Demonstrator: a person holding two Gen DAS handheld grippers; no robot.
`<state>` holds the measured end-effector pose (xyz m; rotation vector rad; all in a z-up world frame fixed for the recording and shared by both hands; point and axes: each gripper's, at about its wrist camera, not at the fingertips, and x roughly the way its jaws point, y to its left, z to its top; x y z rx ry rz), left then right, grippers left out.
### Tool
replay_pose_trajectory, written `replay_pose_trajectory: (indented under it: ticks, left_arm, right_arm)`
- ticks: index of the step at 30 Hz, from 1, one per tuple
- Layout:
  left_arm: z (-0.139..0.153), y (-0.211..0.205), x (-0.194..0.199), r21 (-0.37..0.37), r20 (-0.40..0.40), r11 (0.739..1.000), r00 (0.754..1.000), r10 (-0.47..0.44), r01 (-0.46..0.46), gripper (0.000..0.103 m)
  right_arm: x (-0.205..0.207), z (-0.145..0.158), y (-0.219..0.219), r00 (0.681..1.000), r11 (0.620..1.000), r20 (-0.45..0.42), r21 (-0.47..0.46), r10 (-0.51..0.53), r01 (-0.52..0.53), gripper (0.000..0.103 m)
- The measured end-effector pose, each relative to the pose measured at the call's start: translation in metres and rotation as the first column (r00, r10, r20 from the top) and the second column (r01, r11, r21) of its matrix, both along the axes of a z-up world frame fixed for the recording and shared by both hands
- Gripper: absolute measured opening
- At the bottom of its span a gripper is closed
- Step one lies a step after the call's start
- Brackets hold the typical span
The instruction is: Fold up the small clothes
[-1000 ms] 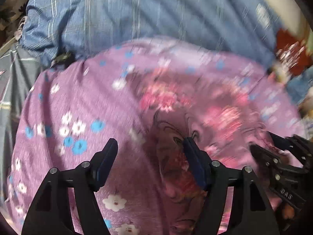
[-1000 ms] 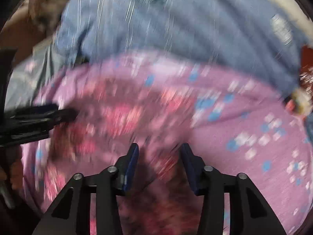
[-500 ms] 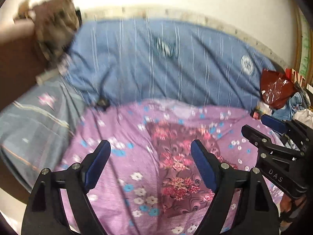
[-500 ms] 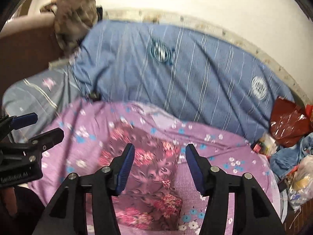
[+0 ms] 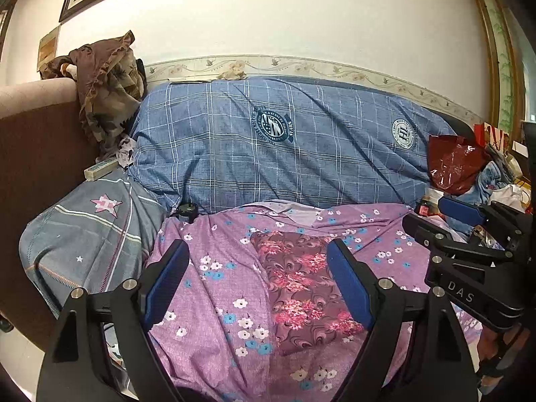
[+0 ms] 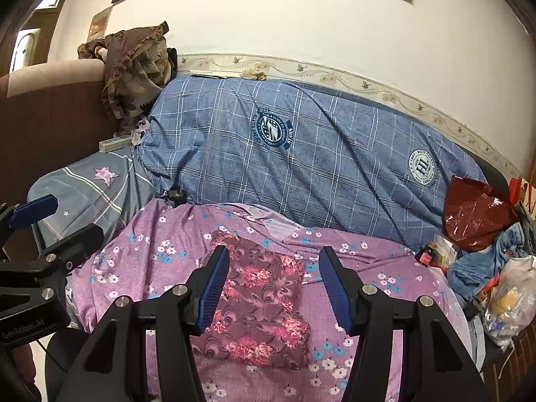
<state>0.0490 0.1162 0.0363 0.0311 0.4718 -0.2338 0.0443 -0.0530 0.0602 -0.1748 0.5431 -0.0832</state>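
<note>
Maroon floral garment [image 6: 259, 305] lies folded flat on the purple floral sheet [image 6: 140, 254], below both grippers. Left gripper [image 5: 258, 284] and right gripper [image 6: 273, 288]: jaws wide apart, empty. Looks done; if you re-square it, pinch corners only, don't drag the sheet.

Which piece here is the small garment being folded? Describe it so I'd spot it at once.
Find the purple flowered sheet below the blue checked pillow. On its middle lies a folded maroon cloth with pink flower clusters. It is darker than the sheet, and its flowers are pink, not white and blue.
</note>
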Motion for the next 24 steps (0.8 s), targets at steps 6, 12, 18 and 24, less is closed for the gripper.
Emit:
replay_pose_trajectory:
  ticks: [6, 12, 18, 24]
  left_arm:
    - [-0.008, -0.001, 0.004, 0.004, -0.022, 1.0, 1.0, -0.001, 0.001, 0.085]
    - [-0.017, 0.003, 0.013, -0.001, -0.047, 1.0, 0.999, 0.01, -0.01, 0.085]
    - [-0.021, 0.01, 0.017, -0.011, -0.055, 0.999, 0.998, 0.03, -0.031, 0.085]
    - [-0.023, 0.013, 0.018, -0.013, -0.062, 0.999, 0.998, 0.033, -0.034, 0.085]
  right_arm:
    - [0.015, -0.024, -0.002, 0.995, 1.0, -0.095, 0.018, -0.008, 0.01, 0.058]
    - [0.024, -0.04, 0.005, 0.992, 1.0, -0.123, 0.025, 0.01, -0.007, 0.058]
    - [0.031, -0.044, 0.011, 0.991, 0.999, -0.13, 0.029, 0.032, -0.029, 0.058]
    - [0.034, -0.045, 0.015, 0.99, 0.998, -0.131, 0.035, 0.047, -0.043, 0.058]
